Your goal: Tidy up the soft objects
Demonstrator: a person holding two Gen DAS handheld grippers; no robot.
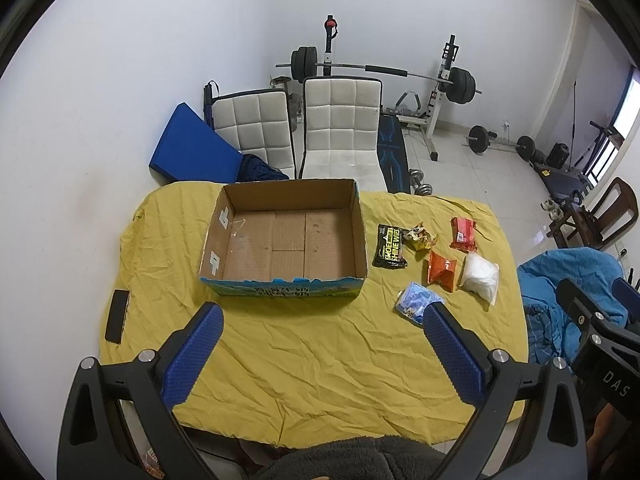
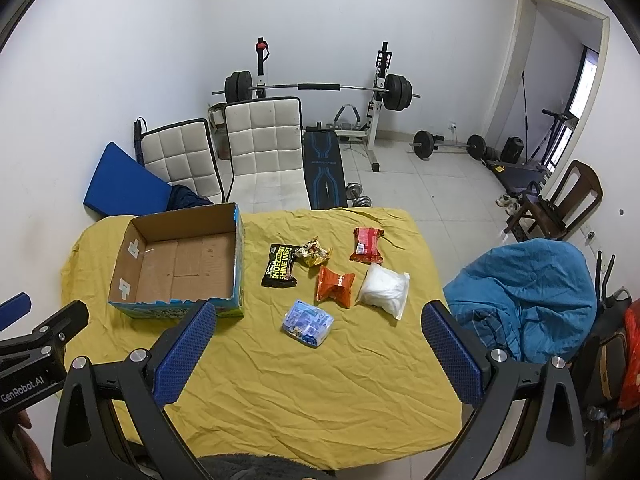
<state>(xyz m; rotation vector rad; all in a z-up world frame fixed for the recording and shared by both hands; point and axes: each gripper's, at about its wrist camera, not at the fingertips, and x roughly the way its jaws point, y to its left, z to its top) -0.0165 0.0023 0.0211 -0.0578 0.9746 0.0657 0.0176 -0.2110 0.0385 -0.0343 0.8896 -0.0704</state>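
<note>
Left gripper point(image 1: 320, 354) spread wide, nothing btwn the blue pads, hovering at lower frame over the yellow cloth point(image 1: 320, 360). Right gripper point(image 2: 318, 354) likewise wide apart, empty. Cardboard box point(image 1: 286, 280) sits center-left in the left wrist view, open top, nothing inside. Six soft packs lie right of it, apart from the box: black wipes pack point(image 2: 281, 266) touching a yellow snack bag point(image 2: 313, 252), red pack point(image 2: 367, 245), orange pack point(image 2: 335, 287), white bag point(image 2: 384, 290), blue-white pack point(image 2: 307, 322) nearest the grippers. Dark flat item point(image 1: 117, 316) at left cloth edge, prob. a phone.
</note>
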